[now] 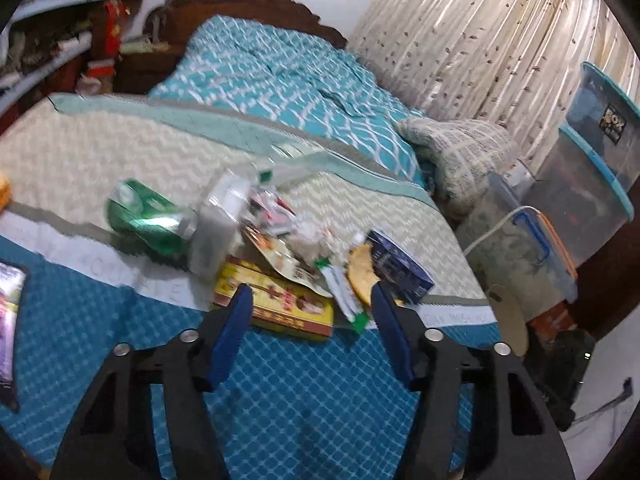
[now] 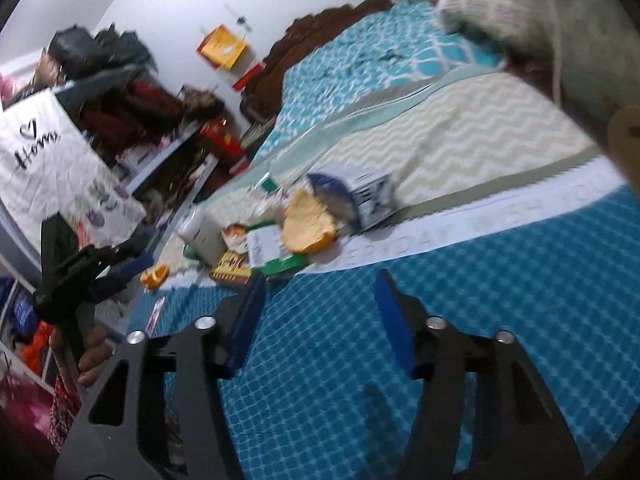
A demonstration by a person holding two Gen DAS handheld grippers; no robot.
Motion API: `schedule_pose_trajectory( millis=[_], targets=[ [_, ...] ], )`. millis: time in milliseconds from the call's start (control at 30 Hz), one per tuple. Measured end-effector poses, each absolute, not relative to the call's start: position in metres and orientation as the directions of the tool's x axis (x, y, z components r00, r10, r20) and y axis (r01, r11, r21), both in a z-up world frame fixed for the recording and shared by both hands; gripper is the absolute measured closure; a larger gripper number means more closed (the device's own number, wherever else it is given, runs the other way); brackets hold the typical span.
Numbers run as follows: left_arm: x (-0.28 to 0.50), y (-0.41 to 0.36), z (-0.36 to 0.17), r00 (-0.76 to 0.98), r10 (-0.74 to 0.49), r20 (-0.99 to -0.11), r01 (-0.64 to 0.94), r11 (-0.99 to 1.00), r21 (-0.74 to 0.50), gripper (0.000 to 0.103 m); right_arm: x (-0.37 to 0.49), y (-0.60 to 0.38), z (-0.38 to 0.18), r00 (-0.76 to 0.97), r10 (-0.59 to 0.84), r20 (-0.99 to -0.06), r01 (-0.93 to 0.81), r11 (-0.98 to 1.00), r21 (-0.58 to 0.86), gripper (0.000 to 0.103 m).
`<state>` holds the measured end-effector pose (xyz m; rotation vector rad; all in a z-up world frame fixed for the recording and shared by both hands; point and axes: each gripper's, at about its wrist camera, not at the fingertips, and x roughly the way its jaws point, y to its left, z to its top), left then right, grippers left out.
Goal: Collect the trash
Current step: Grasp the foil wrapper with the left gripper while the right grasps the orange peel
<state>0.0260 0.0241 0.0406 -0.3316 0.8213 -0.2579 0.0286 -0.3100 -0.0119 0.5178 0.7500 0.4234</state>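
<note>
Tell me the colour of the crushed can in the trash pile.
Green, with silvery ends. The crushed can shows best in the left wrist view.

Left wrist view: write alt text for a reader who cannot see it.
A pile of trash lies on a bed: a green can, a yellow box, a dark blue carton and wrappers. The left gripper hangs open before the pile, holding nothing.

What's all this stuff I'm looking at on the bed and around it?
green can: one, lying at the pile's left
white bottle: one, beside the can
yellow-red box: one, pile's near edge
dark blue carton: one, pile's right
wrappers: several, mixed, mid-pile
bed: one, teal-patterned cover
curtain: cream, behind bed
storage bins: clear, blue-lidded, stacked right
left hand-held gripper: open, empty
right hand-held gripper: open, empty
</note>
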Motion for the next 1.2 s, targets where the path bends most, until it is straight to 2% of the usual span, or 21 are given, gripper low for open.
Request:
schedule_pose_trajectory(
  millis=[200, 367, 433, 467, 533, 567, 600, 633, 667, 700, 733, 767, 1067, 1200],
  targets=[
    [0.061, -0.012, 0.001, 0.543, -0.458, -0.704, 0.198, 0.884, -0.423, 0.046, 0.071, -0.278, -0.032, 0.577, 0.598, -0.556, -0.158, 0.75, 0.643, 0.053],
    [0.1, -0.035, -0.033, 0.452, -0.493, -0.744, 0.228, 0.87, -0.438, 0.046, 0.117, -0.28, -0.066, 0.517, 0.678, -0.523, -0.037, 0.628, 0.777, 0.053],
    [0.112, -0.042, -0.044, 0.423, -0.5, -0.756, 0.242, 0.866, -0.438, 0.046, 0.13, -0.277, -0.076, 0.502, 0.698, -0.511, -0.005, 0.593, 0.805, 0.052],
    [0.117, -0.046, -0.049, 0.411, -0.504, -0.76, 0.246, 0.864, -0.44, 0.046, 0.137, -0.276, -0.081, 0.497, 0.708, -0.503, 0.014, 0.573, 0.82, 0.056],
    [0.123, -0.051, -0.051, 0.418, -0.504, -0.756, 0.262, 0.864, -0.431, 0.046, 0.149, -0.27, -0.083, 0.5, 0.706, -0.501, 0.023, 0.567, 0.823, 0.056],
    [0.125, -0.053, -0.052, 0.415, -0.504, -0.757, 0.268, 0.863, -0.428, 0.048, 0.152, -0.266, -0.082, 0.5, 0.703, -0.507, 0.025, 0.573, 0.819, 0.056],
    [0.126, -0.055, -0.052, 0.413, -0.506, -0.757, 0.271, 0.862, -0.428, 0.065, 0.155, -0.261, -0.082, 0.498, 0.696, -0.516, 0.024, 0.584, 0.811, 0.056],
    [0.127, -0.058, -0.053, 0.405, -0.507, -0.761, 0.277, 0.861, -0.426, 0.077, 0.158, -0.256, -0.081, 0.498, 0.688, -0.528, 0.021, 0.599, 0.8, 0.057],
    [0.126, -0.061, -0.056, 0.401, -0.49, -0.774, 0.274, 0.87, -0.409, 0.094, 0.162, -0.247, -0.081, 0.489, 0.681, -0.545, 0.013, 0.619, 0.785, 0.066],
    [0.126, -0.062, -0.059, 0.401, -0.474, -0.784, 0.266, 0.879, -0.395, 0.095, 0.165, -0.24, -0.082, 0.473, 0.686, -0.553, 0.01, 0.624, 0.782, 0.071],
    [0.125, -0.061, -0.061, 0.403, -0.463, -0.789, 0.258, 0.885, -0.388, 0.098, 0.166, -0.235, -0.087, 0.453, 0.7, -0.551, 0.014, 0.613, 0.79, 0.083],
    [0.123, -0.058, -0.062, 0.402, -0.464, -0.789, 0.254, 0.885, -0.39, 0.1, 0.166, -0.234, -0.089, 0.446, 0.713, -0.541, 0.017, 0.598, 0.801, 0.086],
    [0.079, -0.035, -0.036, 0.434, -0.516, -0.739, 0.26, 0.857, -0.446, 0.101, 0.111, -0.269, -0.068, 0.533, 0.704, -0.47, -0.02, 0.566, 0.824, 0.091],
    [0.063, -0.043, -0.024, 0.433, -0.529, -0.73, 0.292, 0.848, -0.442, 0.101, 0.071, -0.302, -0.059, 0.584, 0.645, -0.493, -0.014, 0.615, 0.788, 0.092]
  ],
)
